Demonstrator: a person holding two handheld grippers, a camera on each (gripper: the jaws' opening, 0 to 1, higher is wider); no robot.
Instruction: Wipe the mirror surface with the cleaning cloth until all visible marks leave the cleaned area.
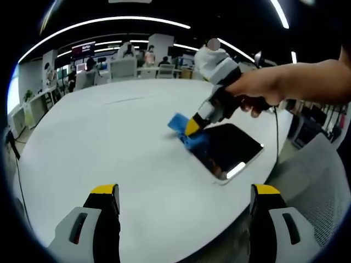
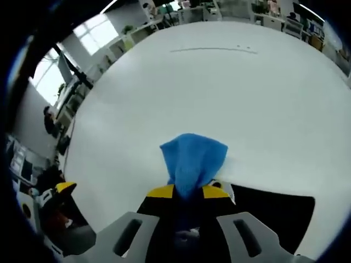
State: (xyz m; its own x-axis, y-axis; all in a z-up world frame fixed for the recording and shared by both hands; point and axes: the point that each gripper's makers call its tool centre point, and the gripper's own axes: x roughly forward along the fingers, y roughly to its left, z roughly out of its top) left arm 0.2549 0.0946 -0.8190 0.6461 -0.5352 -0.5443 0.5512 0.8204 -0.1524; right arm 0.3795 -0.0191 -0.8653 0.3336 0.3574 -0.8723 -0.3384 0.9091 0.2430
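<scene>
A dark rectangular mirror (image 1: 227, 149) lies flat near the right edge of the white table (image 1: 109, 142). A blue cleaning cloth (image 1: 189, 133) rests on the mirror's far-left corner. My right gripper (image 1: 193, 127), held by a person's hand (image 1: 274, 87), is shut on the cloth and presses it onto the mirror. In the right gripper view the cloth (image 2: 193, 161) bulges out from between the yellow-tipped jaws of my right gripper (image 2: 189, 192), with the mirror (image 2: 274, 216) just below. My left gripper (image 1: 184, 197) hovers open over the table's near edge, holding nothing. It also appears at the lower left (image 2: 57, 203).
The round white table (image 2: 219, 93) has wide free room to the left and beyond the mirror. Desks, chairs and people (image 1: 126, 63) stand in the office behind. A grey mesh chair (image 1: 318, 181) sits off the table's right edge.
</scene>
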